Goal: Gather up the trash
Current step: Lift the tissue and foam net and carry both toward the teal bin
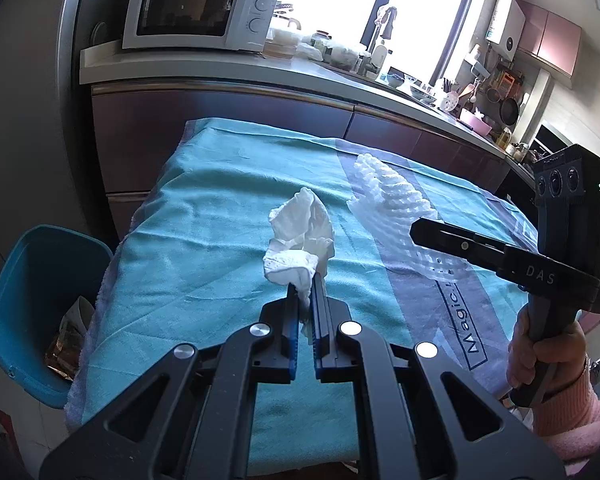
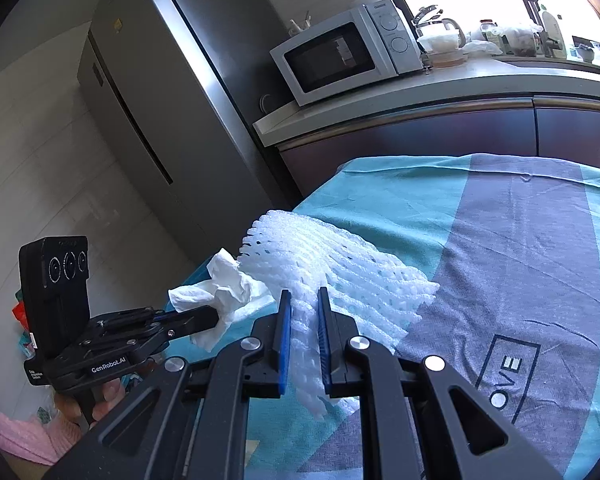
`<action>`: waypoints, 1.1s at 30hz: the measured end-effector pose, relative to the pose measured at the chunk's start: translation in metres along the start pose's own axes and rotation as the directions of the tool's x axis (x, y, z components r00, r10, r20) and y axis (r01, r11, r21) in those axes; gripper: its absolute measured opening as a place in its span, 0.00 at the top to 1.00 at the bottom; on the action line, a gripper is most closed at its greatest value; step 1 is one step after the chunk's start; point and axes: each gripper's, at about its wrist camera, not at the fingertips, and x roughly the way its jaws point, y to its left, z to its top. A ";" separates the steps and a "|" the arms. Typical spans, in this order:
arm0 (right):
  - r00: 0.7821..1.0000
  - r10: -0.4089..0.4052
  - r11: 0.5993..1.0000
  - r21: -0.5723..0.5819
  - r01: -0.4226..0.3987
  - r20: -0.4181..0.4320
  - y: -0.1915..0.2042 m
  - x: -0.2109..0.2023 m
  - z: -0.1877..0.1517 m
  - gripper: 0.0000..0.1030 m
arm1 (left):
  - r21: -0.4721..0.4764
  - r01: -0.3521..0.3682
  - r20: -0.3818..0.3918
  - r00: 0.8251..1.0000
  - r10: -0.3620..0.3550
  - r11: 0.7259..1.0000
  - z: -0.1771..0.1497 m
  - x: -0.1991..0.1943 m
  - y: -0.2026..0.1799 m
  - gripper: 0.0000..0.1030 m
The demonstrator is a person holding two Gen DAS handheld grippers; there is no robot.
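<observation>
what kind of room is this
Most likely a home kitchen. A white microwave sits on a counter over dark cabinets, a tall steel fridge stands beside it, and pans and utensils hang near the window. The work goes on at a table under a teal cloth.

I read "Magic." on towel (image 1: 228, 208), "OVE" further along same print; "DAS" on right gripper (image 1: 414, 232); "GenRobot.AI" on left gripper (image 2: 216, 316).

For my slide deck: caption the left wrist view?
Left gripper shut on crumpled tissue above teal-covered table, blue bin beside it.
</observation>
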 end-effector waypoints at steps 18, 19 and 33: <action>1.000 0.021 1.000 -0.017 -0.021 -0.016 0.014 0.011 -0.004 0.89 | -0.028 -0.030 0.023 0.999 0.031 0.999 -0.005 -0.022 0.012 0.94; 1.000 0.021 1.000 -0.017 -0.021 -0.016 0.015 0.011 -0.004 0.89 | -0.030 -0.031 0.024 0.999 0.032 0.999 -0.006 -0.023 0.013 0.94; 0.999 0.042 0.999 -0.031 -0.043 -0.028 0.023 0.020 -0.005 0.89 | -0.056 -0.051 0.036 0.998 0.053 0.997 -0.009 -0.033 0.027 0.94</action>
